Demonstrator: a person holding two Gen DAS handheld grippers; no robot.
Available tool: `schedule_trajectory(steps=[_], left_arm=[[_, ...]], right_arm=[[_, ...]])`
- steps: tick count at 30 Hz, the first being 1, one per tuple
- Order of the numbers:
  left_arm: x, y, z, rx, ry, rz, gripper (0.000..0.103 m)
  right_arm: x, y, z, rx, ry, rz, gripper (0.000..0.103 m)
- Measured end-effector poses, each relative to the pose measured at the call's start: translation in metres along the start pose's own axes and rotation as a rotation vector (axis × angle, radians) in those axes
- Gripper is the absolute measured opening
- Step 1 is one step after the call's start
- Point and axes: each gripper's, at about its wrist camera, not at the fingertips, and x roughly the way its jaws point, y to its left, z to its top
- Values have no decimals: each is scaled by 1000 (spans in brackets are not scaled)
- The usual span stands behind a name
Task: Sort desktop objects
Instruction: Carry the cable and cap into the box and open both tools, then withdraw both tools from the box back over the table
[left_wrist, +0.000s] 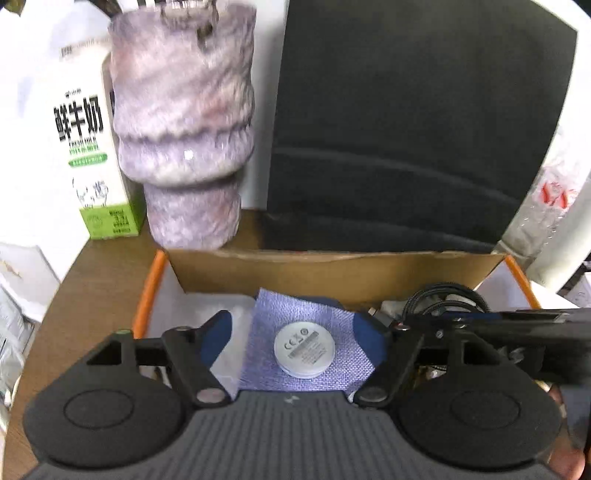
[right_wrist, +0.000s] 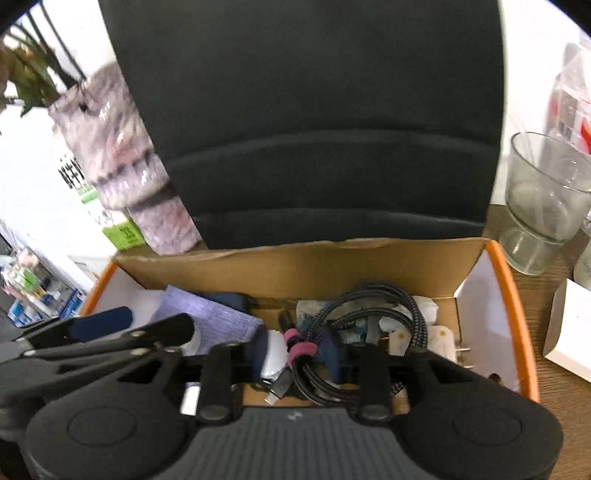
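My left gripper (left_wrist: 293, 332) gapes over a white disc (left_wrist: 305, 350); my right gripper (right_wrist: 295, 354) stands apart around the cable (right_wrist: 369, 314), box wall (right_wrist: 303, 269) ahead.

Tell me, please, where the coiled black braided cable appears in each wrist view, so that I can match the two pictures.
Left wrist view: the black braided cable lies at right of centre, inside the orange-edged box, mostly hidden behind the right gripper.
Right wrist view: it lies at lower centre, coiled in the box, tied with a pink strap.
Shared landmark: the purple cloth.
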Motion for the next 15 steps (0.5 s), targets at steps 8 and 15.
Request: schedule_trajectory(steps=[8, 15], left_arm=[[-38, 3, -10, 4, 28, 34, 86], [-65, -2, -40, 0, 92, 118, 92]], right_arm=[[-48, -9, -17, -42, 3, -74, 64], [-95, -2, -53, -80, 9, -145, 73]])
